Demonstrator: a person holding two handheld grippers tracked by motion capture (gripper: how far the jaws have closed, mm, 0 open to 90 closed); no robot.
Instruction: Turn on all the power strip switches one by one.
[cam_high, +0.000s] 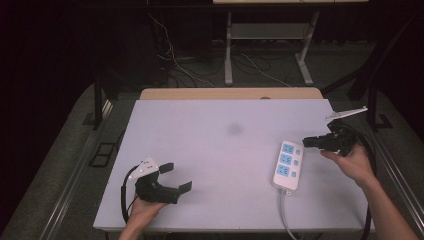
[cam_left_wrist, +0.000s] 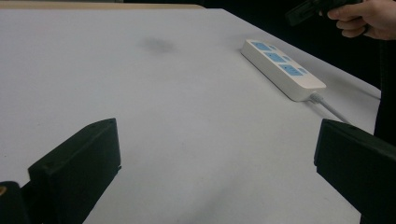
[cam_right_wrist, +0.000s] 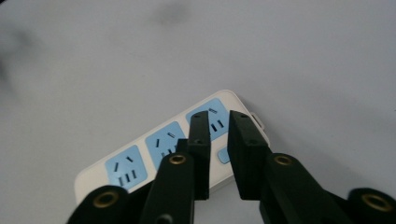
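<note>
Pale grey worktop (cam_high: 210, 150) in dark room, cables on floor beyond. White three-socket power strip with blue faces (cam_high: 288, 165) lies at your right, long axis running away from you, cord toward near edge. Right gripper (cam_high: 306, 142) just above its far end, fingers (cam_right_wrist: 198, 140) slightly parted, holding nothing. Left gripper (cam_high: 180, 177) well apart, fingers spread wide, empty.

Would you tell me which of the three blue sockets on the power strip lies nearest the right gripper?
The end socket, farthest from the cord; the right gripper hovers beside it.
</note>
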